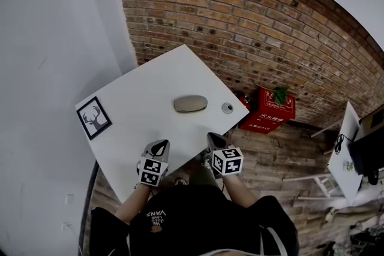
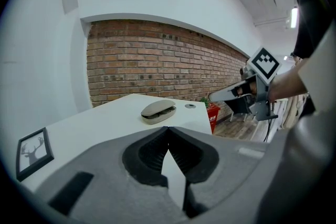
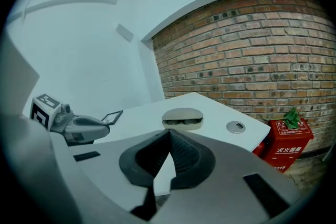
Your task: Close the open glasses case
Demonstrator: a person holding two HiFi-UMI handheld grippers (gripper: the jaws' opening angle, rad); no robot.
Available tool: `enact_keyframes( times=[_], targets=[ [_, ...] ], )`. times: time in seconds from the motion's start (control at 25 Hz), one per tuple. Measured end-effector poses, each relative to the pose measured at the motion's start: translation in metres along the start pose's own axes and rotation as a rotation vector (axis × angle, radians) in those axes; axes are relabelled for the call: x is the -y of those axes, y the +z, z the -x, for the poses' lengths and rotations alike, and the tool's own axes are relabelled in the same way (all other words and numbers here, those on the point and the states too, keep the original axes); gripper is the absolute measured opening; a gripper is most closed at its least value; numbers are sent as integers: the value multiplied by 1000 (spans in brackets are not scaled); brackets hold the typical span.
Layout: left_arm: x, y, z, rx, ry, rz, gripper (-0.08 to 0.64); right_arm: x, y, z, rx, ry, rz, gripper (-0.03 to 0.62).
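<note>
A beige oval glasses case [image 1: 190, 104] lies on the white table [image 1: 144, 111], past its middle toward the far edge. In both gripper views the case [image 2: 158, 111] [image 3: 182, 117] has its lid raised a little, with a dark gap along the side. My left gripper [image 1: 162, 145] hovers over the near edge of the table, shut and empty. My right gripper [image 1: 212, 138] is beside it at the near right, also shut with nothing in it. Both grippers are well short of the case. The left gripper [image 2: 168, 129] and right gripper [image 3: 169, 132] show jaws touching at the tips.
A framed deer picture [image 1: 94, 118] lies at the table's left corner. A round grey cable grommet [image 1: 227, 108] sits right of the case. A red box [image 1: 267, 110] with a plant stands on the floor by the brick wall. Another white table [image 1: 345, 153] is at the far right.
</note>
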State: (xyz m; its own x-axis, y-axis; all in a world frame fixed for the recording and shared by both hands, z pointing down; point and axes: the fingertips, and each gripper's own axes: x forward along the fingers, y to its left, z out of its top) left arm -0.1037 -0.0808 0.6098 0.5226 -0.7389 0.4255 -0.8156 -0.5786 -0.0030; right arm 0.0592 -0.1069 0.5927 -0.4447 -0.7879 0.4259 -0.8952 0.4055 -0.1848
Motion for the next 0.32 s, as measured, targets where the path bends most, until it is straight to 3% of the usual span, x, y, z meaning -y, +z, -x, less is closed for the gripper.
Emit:
enact_keyframes(
  times=[0.32],
  targets=[
    [-5,1,4,9,5,-4,6,-5,0,-4,1,-2,-7,-2]
  ],
)
